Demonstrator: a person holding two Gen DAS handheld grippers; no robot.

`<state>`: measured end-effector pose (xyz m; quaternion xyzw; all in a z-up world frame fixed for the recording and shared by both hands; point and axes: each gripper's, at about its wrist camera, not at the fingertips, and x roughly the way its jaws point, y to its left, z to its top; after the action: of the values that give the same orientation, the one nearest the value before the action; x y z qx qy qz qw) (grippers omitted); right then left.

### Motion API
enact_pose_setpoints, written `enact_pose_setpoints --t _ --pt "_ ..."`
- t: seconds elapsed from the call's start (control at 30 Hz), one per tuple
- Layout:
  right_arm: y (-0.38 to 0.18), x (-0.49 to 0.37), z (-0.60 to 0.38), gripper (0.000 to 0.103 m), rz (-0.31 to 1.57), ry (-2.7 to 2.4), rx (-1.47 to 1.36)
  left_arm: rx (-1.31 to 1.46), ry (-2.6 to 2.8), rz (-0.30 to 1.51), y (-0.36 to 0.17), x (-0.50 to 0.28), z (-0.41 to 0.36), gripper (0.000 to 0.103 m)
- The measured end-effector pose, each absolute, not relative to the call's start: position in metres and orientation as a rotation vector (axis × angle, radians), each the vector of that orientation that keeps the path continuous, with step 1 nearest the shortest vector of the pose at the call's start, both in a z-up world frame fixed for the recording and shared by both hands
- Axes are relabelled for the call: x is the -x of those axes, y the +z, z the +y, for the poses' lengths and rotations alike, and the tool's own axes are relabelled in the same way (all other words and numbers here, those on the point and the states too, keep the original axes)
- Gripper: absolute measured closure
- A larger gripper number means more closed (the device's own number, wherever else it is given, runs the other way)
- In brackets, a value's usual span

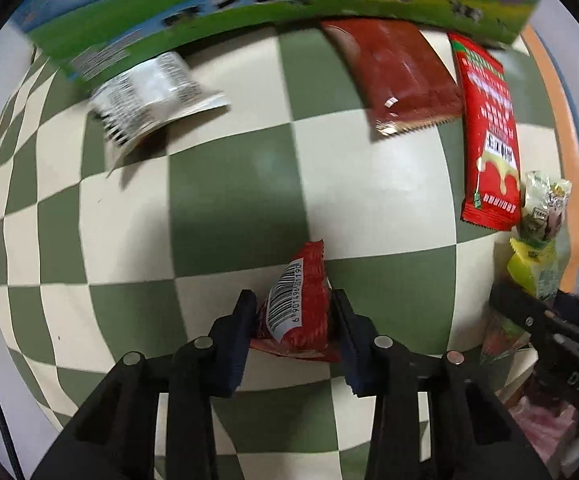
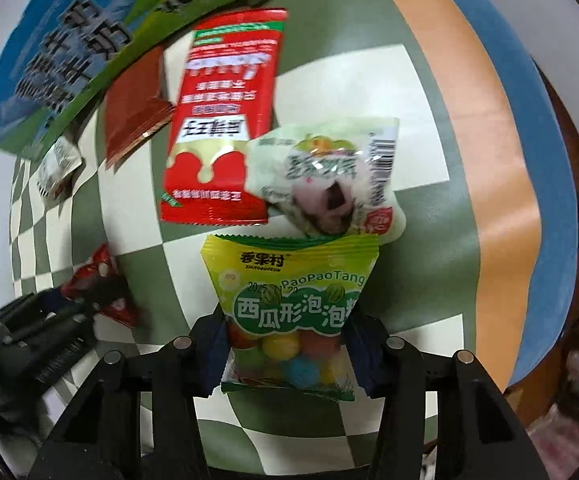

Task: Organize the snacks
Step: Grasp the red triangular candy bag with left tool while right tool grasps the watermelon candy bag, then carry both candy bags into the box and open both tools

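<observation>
On the green-and-cream checked cloth [image 1: 225,200], under my left gripper [image 1: 294,312], lies a small red packet with a barcode label [image 1: 295,308], and my left pads are pressed against both of its sides, so I hold it there against the cloth. My right gripper [image 2: 285,340] is closed on the green bubble-gum bag [image 2: 289,308]; its coloured balls show through the clear lower part, squeezed between my right fingers [image 2: 215,344].

My left camera alone shows the white packet with black print [image 1: 149,92] in full, lying near the edge of the large blue-and-green milk carton box [image 1: 209,12], and it gives the widest look at the dark red flat packet [image 1: 397,76] beside the long bright red sachet [image 1: 487,132]. From that side the gum bag is only a yellow-green sliver at the right edge, with my right gripper as a black shape below it.

My right camera alone shows the gum bag's front with its lettering, the pale wrapped snack [image 2: 325,176] resting on the bright red sachet's lower corner and touching the gum bag's top edge, and the orange and blue bands [image 2: 501,184] past the cloth's edge. My left gripper sits at the lower left there, blurred, over the small red packet.

The box shows only its outer printed side; I cannot tell what is inside it.
</observation>
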<state>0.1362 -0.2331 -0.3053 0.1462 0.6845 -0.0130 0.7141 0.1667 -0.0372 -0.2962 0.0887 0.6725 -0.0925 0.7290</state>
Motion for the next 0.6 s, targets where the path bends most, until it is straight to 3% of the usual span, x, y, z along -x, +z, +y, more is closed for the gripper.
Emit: enact_pose_setpoints --t 0.27,0.6 --pt "-0.26 -0.14 -0.206 0.05 1.461 0.114 -0.357 -0.011 -0.235 1.439 -0.232 -0.169 -0.011 0.068" --pt "-0.129 -0.238 -0.19 0.05 1.189 0.251 -0.312 0.14 -0.319 1.254 -0.098 -0.264 -0.004 0.068"
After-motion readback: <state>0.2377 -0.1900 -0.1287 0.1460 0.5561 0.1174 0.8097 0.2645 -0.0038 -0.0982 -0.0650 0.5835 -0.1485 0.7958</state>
